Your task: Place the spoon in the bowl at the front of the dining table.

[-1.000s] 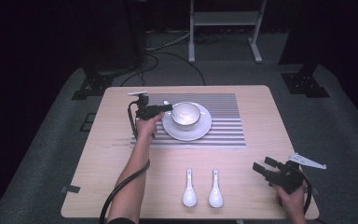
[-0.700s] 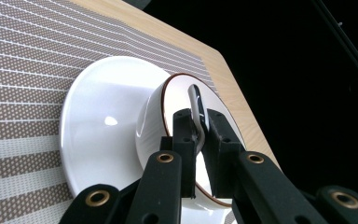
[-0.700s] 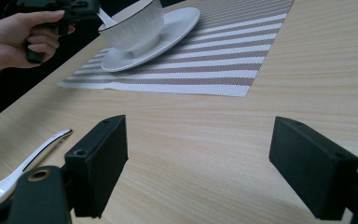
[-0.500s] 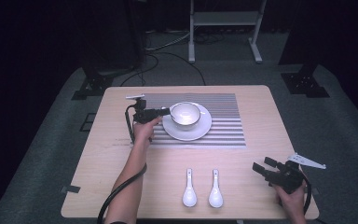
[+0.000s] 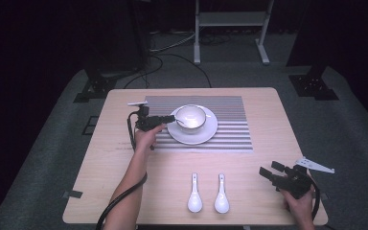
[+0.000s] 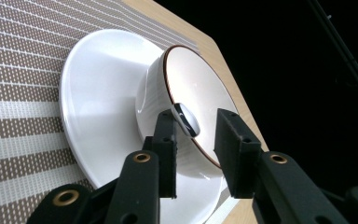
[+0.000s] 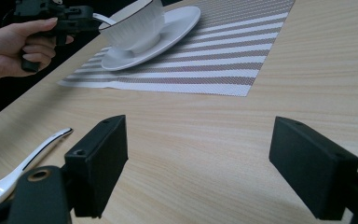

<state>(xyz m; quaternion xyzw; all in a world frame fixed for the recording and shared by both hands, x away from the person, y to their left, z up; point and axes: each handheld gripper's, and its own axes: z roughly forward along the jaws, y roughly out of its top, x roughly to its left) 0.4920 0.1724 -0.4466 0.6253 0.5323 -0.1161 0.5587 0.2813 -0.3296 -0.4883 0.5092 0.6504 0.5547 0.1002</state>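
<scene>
Spoon (image 6: 186, 119) handle tip: on near-left rim of bowl (image 5: 190, 118), on saucer (image 5: 210, 134), lying toward my left gripper (image 5: 168, 118) | jaws just opening, released astride it | right gripper (image 5: 270, 172) agape, far right.

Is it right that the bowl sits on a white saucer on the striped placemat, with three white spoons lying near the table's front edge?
Not quite: the high view shows two spoons, not three. The bowl does sit on the white saucer on the striped placemat.

A white bowl (image 5: 190, 117) with a brown rim sits on a white saucer (image 5: 206, 135) over a grey-and-white striped placemat (image 5: 232, 124).
</scene>
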